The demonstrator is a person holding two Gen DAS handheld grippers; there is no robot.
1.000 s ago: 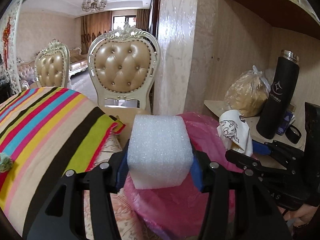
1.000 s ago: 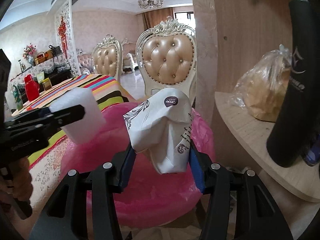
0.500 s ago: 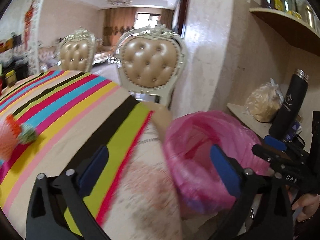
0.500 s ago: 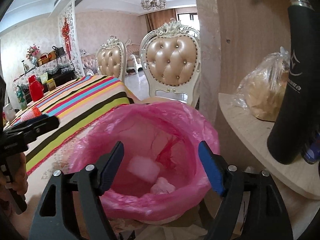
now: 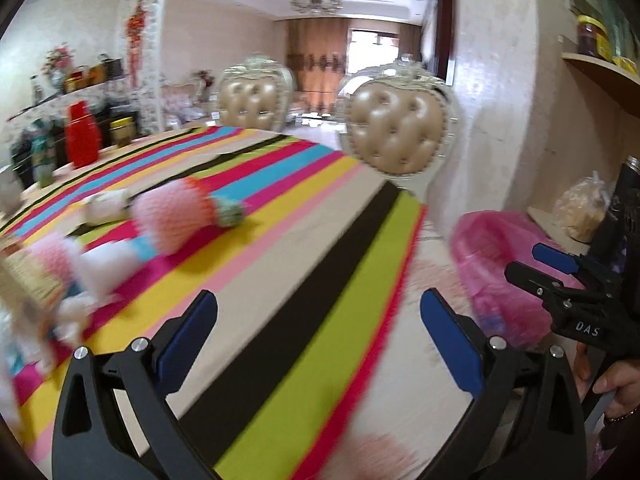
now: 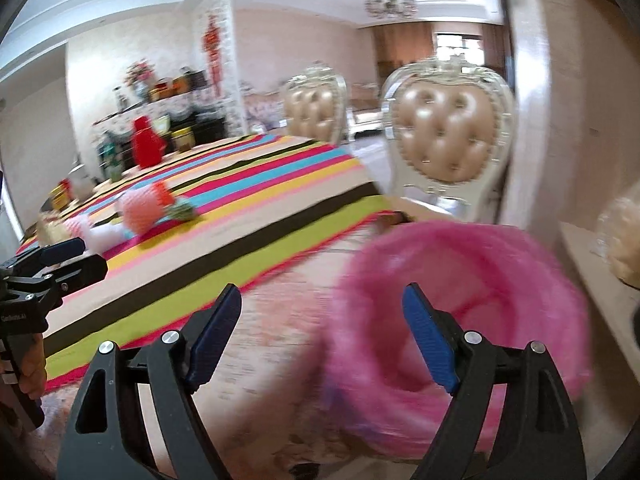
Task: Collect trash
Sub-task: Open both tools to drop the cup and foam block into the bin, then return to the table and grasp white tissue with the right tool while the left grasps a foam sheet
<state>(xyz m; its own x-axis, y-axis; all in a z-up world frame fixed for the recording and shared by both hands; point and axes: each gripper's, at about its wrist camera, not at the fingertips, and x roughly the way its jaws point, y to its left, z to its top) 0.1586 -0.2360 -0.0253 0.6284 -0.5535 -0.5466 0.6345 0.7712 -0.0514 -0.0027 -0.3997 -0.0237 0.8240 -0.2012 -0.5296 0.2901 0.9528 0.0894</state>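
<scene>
Two grippers are out, and both have nothing in them. Some trash is left on the worktop (image 5: 304, 240), which has a cloth with bright stripes. At the left middle of the left wrist view lies a pink foam net (image 5: 172, 216), with a small green bit (image 5: 230, 214) touching its right end. More white and pink bits (image 5: 92, 260) lie near the left edge, but they are too blurry to name. The pink trash bag (image 6: 460, 308) sits at the lower right of the right wrist view, just beside the end of the worktop. What is inside it does not show now, so I cannot tell how much is picked up. I think the job is partly done, with at least those bits to get. The left gripper (image 5: 318, 340) is spread wide over the stripes and touches nothing. The right gripper (image 6: 322, 336) is spread wide too, near the bag's rim, with nothing between its blue pads.
</scene>
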